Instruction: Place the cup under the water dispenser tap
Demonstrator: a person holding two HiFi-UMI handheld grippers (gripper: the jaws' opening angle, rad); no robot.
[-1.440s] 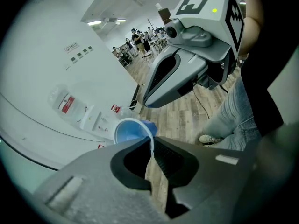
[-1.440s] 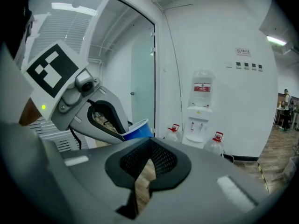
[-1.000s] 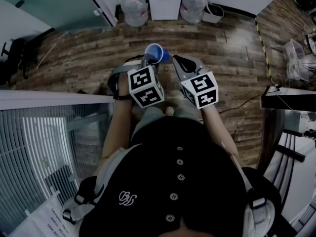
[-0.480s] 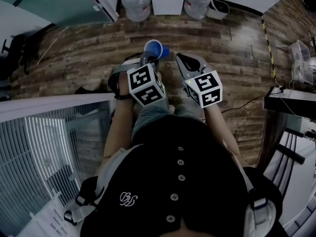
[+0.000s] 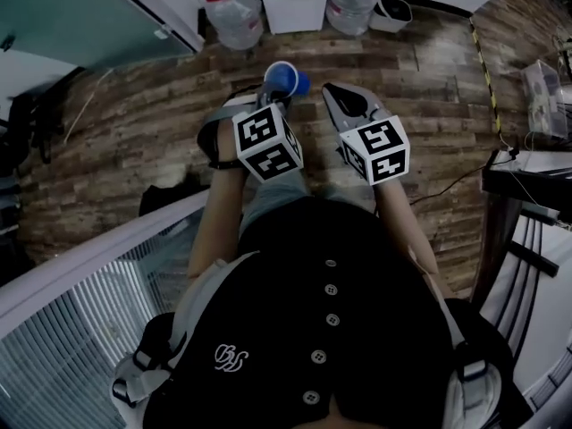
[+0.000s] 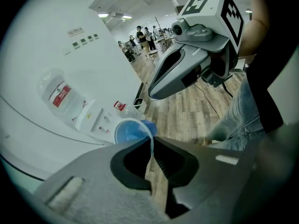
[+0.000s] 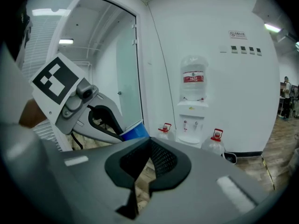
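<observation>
Head view: both grippers are held out in front of the person's body, side by side.

- Left gripper (image 5: 272,97): clamped on the blue cup (image 5: 281,76), with the rim wall pinched between its jaws. The cup is mouth up at the gripper's 12 o'clock, above the wooden floor (image 5: 143,105).
- Right gripper (image 5: 333,94): just beside the cup at its 3 o'clock, jaw tips together, nothing held.
- Far: the water dispenser (image 5: 293,3) is at 12 o'clock against the white wall. One spare bottle (image 5: 234,18) is at its 9 o'clock and a second bottle (image 5: 350,5) at its 3 o'clock.

Progress (judged): the grasp is done and the cup is in carry, well apart from the dispenser. Reaching the dispenser and setting the cup under a tap (image 7: 185,123) are not yet done.

Hard to make out:
- The head view crops the dispenser at its top edge.
- The two taps are tiny in the right gripper view, so I cannot tell which one is meant.
- The jaws hide the cup base.
</observation>
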